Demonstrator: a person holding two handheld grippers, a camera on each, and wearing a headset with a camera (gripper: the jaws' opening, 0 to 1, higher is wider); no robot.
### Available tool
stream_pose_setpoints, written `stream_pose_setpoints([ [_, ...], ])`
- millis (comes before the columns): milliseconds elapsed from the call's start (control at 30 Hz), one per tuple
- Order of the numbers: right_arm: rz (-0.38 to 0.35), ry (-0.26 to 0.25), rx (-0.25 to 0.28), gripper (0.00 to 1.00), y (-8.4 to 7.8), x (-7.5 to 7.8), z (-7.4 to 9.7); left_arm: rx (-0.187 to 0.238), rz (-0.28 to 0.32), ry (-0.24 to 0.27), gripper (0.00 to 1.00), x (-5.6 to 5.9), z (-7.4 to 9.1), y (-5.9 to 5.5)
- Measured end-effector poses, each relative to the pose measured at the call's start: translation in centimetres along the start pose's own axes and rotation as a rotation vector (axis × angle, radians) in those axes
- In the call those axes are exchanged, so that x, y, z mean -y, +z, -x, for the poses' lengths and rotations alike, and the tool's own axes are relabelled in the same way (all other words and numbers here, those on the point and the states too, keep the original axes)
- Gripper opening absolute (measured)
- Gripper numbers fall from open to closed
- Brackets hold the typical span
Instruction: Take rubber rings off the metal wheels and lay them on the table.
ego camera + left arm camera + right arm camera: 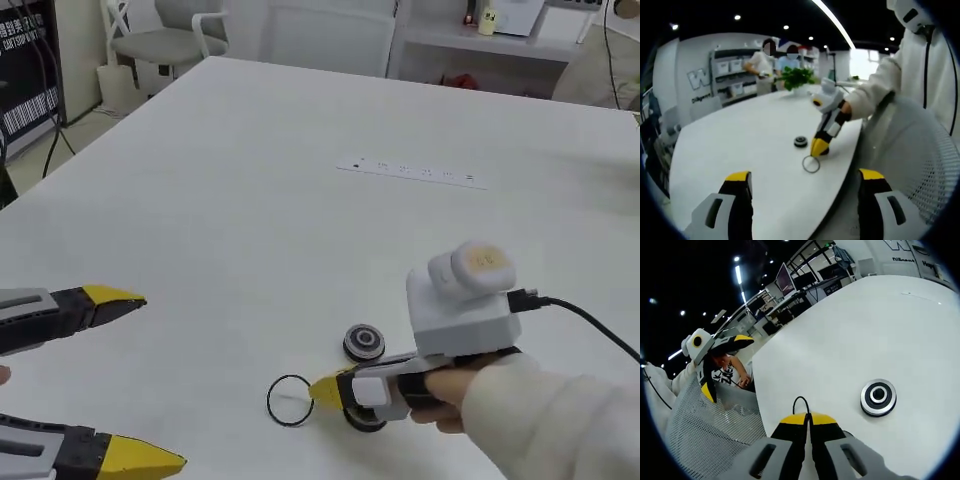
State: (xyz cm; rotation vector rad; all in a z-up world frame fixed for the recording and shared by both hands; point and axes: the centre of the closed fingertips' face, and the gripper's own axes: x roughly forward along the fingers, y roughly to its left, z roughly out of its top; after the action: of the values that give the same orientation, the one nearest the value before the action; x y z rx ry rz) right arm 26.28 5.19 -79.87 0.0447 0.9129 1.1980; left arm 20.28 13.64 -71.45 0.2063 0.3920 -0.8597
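At the table (pixel 300 200) edge, the right gripper (pixel 318 390) clamped a rubber ring (pixel 269 400), apparently laying it down; next it needed releasing; the left gripper (pixel 160 380) gaped idle

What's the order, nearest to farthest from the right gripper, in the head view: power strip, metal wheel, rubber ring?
1. rubber ring, at the right gripper's tips.
2. metal wheel, just beyond the gripper.
3. power strip, far across the table.

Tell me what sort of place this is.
Probably an office or lab workroom: a large white table with a power strip on it, an office chair beyond it, and shelves of bins along a wall.
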Motion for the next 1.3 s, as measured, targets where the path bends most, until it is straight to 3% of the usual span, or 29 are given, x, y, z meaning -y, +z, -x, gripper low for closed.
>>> stream_pose_setpoints([
  [300, 0.055, 0.014, 0.034, 0.09, 0.9, -0.1, 0.9, 0.011, 0.001, 0.008, 0.88, -0.3, 0.0, 0.3],
  [700, 0.092, 0.002, 0.116, 0.15, 3.4, 0.0, 4.3, 0.013, -0.012, -0.005, 0.88, -0.4, -0.2, 0.8],
  [1133, 0.23, -0.026, 0.082, 0.22, 1.7, 0.1, 7.7, 0.006, -0.054, -0.042, 0.88, 0.3, -1.0, 2.3],
  [1300, 0.225, -0.046, 0.088, 0.24, 0.8, 0.8, 8.5, 0.005, -0.077, -0.059, 0.88, 0.4, -1.4, 3.2],
])
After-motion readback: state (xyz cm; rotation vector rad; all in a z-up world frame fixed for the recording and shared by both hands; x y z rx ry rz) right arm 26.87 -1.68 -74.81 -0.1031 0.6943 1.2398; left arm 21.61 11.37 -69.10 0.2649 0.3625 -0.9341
